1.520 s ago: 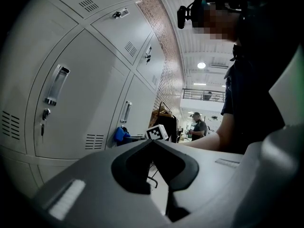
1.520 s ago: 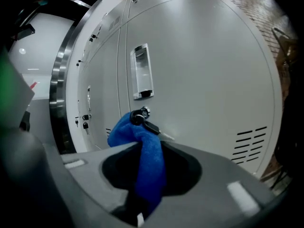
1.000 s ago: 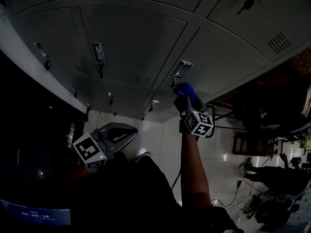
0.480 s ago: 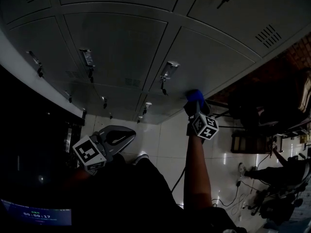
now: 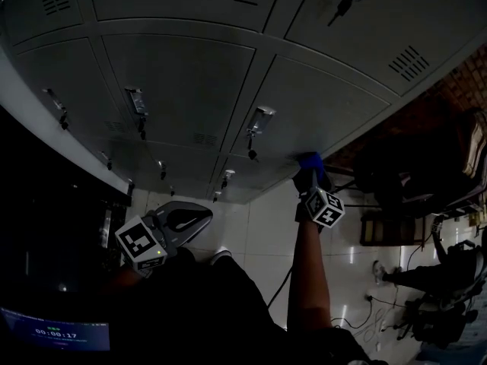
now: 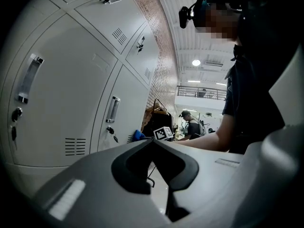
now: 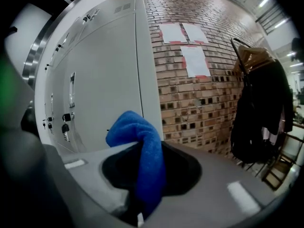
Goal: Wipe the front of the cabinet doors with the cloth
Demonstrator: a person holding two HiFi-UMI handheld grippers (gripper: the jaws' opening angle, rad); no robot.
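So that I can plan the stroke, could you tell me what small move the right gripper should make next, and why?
Probably sweep the right gripper left across the cabinet door, toward its handle. The blue cloth clamped in its jaws sits at the door's lower right corner, near the brick wall, so little door remains that way.

Blue cloth (image 7: 142, 146) — bunched, folded over itself — sits near the edge of a shut grey cabinet door (image 7: 104, 80).
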